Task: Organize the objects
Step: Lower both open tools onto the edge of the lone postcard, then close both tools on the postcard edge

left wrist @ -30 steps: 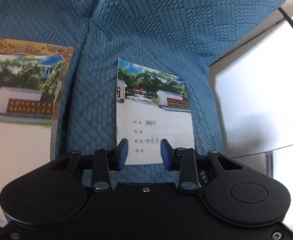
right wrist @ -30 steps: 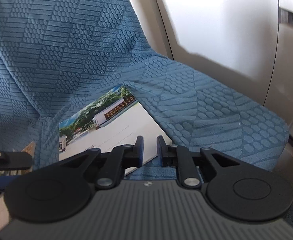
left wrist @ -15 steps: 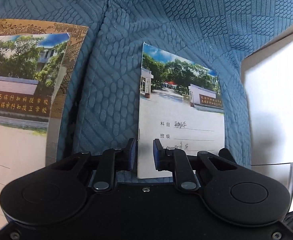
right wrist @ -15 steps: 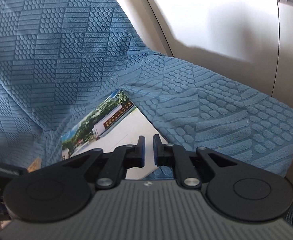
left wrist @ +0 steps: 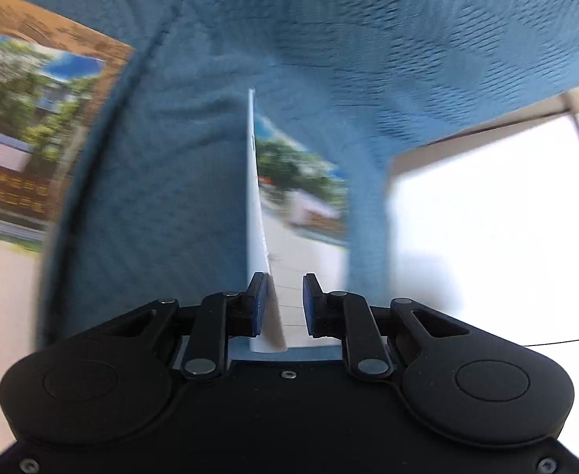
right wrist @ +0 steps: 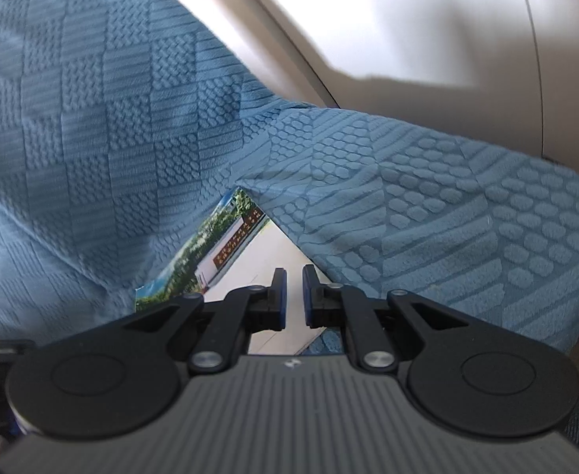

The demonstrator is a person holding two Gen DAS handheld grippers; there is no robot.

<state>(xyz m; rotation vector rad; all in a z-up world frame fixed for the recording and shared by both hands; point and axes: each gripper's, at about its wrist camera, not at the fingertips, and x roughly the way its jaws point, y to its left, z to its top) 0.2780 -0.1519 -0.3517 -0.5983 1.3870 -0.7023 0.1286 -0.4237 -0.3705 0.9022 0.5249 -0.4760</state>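
A small notebook point(left wrist: 301, 213) with a photo cover lies on the blue textured sofa cover point(left wrist: 368, 39). Its left edge is lifted and it shows almost edge-on in the blurred left wrist view. My left gripper point(left wrist: 284, 304) is shut on its near left corner, and the raised edge rests against the left pad. In the right wrist view the same notebook point(right wrist: 250, 245) is wedged in the fold of the sofa cover point(right wrist: 92, 118). My right gripper point(right wrist: 294, 296) hovers over its near right corner, jaws almost together with nothing visibly pinched.
A larger notebook point(left wrist: 21, 158) with the same photo cover and a brown border lies to the left on the sofa. A white surface point(left wrist: 486, 237) borders the sofa on the right. A pale wall point(right wrist: 407, 19) rises behind the armrest.
The left jaws narrowed onto the small notebook's near edge, and its left side rose from flat to steeply tilted. The right jaws closed a little. Both views rolled.
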